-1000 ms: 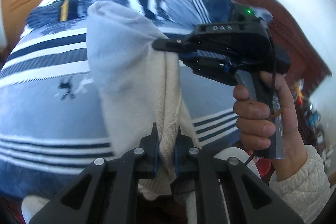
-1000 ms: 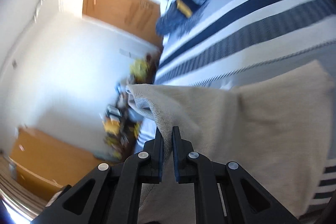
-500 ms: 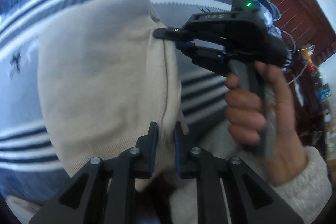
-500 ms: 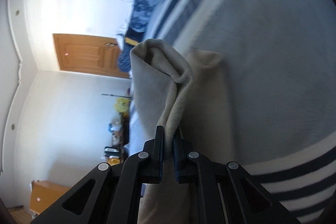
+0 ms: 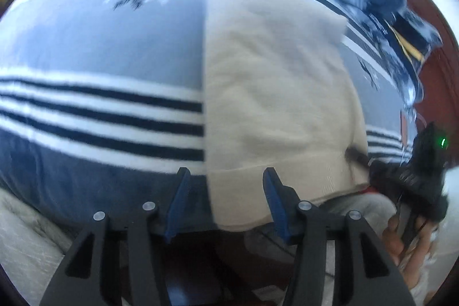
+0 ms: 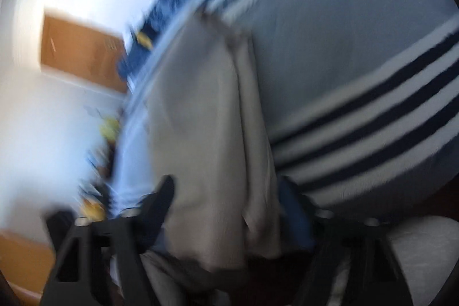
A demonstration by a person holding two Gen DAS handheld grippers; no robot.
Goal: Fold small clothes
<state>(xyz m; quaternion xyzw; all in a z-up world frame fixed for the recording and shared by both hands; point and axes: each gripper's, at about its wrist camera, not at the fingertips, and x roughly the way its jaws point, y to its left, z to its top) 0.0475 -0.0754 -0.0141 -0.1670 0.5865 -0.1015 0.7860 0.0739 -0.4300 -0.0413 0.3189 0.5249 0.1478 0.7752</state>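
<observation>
Bedspread (image 5: pixel 100 53), blue-grey with white and navy stripes, fills the left of the left wrist view, a small dark emblem near its top. Right of that lies the cream knit garment (image 5: pixel 275 88), spread flat on the spread with its ribbed hem toward the camera and hanging a little over the bed's edge. The left gripper (image 5: pixel 226 177) hangs over that hem's left corner, its jaws opening, the blue pads standing clear of the cloth, which lies beneath the gap. Further right, at the garment's lower right corner, the right gripper (image 5: pixel 355 155) shows as a dark blur with a green light, a hand (image 5: pixel 401 231) below it.

From the right wrist view, blurred, the garment (image 6: pixel 200 134) runs up between that gripper's opening jaws, folded layers showing along its right edge; neither pad seems to press it. A wooden door (image 6: pixel 80 48) shows far left.
</observation>
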